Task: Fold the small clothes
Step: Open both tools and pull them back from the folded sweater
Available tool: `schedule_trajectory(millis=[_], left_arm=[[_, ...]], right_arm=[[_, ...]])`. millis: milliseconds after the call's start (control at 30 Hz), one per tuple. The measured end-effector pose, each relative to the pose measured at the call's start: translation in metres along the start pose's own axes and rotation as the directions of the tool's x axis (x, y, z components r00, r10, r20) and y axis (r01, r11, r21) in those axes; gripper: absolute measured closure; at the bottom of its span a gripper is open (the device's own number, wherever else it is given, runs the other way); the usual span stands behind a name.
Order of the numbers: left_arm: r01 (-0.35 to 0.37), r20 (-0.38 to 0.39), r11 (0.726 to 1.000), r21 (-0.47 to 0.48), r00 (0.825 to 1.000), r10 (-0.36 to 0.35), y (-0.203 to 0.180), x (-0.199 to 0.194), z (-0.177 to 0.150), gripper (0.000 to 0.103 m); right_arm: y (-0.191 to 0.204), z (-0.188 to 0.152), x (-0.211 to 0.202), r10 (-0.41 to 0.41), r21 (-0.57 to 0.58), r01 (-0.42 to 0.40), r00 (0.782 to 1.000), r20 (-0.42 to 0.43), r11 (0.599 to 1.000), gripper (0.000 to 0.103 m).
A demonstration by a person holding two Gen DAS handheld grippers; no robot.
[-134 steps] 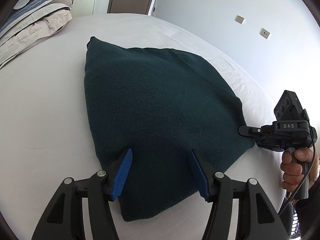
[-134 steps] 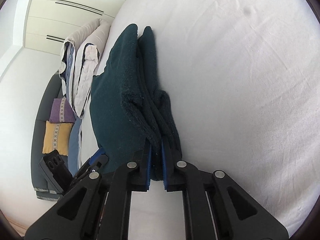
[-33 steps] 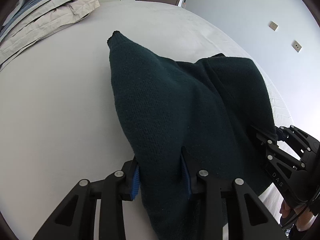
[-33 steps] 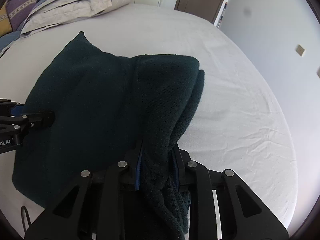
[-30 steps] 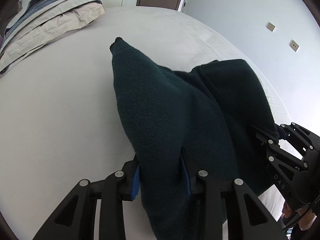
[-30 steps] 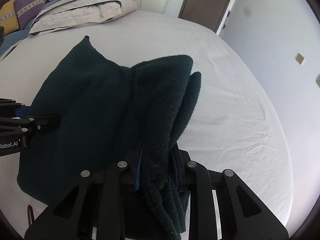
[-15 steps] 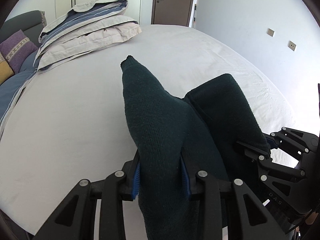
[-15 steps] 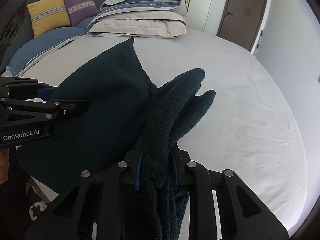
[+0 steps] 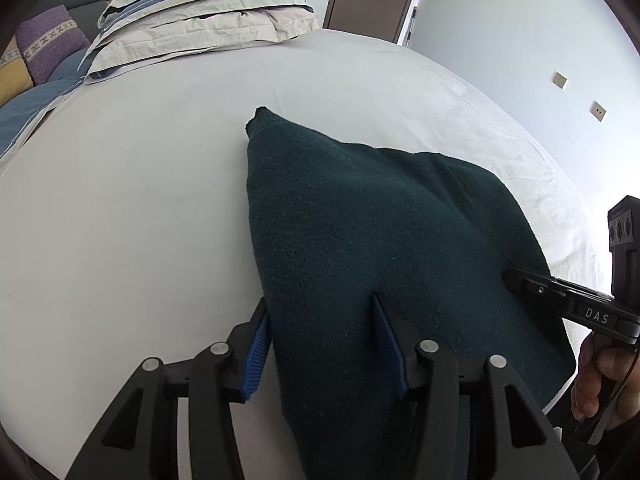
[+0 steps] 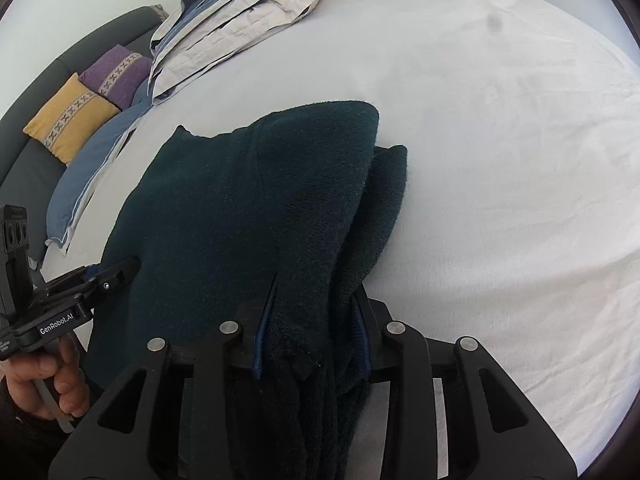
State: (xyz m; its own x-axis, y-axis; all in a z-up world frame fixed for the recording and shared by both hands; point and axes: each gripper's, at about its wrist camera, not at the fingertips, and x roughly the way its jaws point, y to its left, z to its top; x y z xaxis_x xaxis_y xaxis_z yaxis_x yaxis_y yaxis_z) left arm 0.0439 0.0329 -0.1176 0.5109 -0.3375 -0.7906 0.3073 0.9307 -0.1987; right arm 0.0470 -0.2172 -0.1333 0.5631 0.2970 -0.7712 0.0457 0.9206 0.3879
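White bed (image 9: pixel 120 208) with stacked bedding (image 9: pixel 200 12) far ahead carries a dark green knit garment (image 9: pixel 360 220). Left gripper (image 9: pixel 324 344), its jaws just widened, straddles the garment's near edge without pressing it. Right gripper (image 10: pixel 312 332), jaws also just widening, encloses the bunched folds; whether it grips them cannot be told.

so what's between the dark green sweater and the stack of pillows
Only bare white sheet lies between the sweater and the pillows, shown in the left wrist view.

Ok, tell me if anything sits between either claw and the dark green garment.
Nothing visible does. The dark green garment lies on the white bed and already runs between the jaws of the left claw and the right claw, both of which have just been opening.
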Motion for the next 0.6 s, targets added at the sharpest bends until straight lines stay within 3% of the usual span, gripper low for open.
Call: schedule_trajectory(millis=[133, 267, 600], left_arm=[[0.000, -0.003, 0.999, -0.044, 1.000, 0.000, 0.011, 0.001, 0.000, 0.031], [-0.032, 0.029, 0.999, -0.033, 0.999, 0.033, 0.009, -0.012, -0.003, 0.031], [-0.088, 0.155, 0.994, -0.072, 0.983, 0.098, 0.009, -0.058, -0.019, 0.031]], right_arm=[[-0.007, -0.002, 0.007, 0.021, 0.046, -0.022, 1.000, 0.014, 0.999, 0.064], [-0.018, 0.001, -0.005, -0.004, 0.067, 0.001, 0.999, 0.038, 0.998, 0.060], [-0.018, -0.015, -0.106, -0.165, 0.003, 0.167, 0.969, 0.182, 0.986, 0.060]])
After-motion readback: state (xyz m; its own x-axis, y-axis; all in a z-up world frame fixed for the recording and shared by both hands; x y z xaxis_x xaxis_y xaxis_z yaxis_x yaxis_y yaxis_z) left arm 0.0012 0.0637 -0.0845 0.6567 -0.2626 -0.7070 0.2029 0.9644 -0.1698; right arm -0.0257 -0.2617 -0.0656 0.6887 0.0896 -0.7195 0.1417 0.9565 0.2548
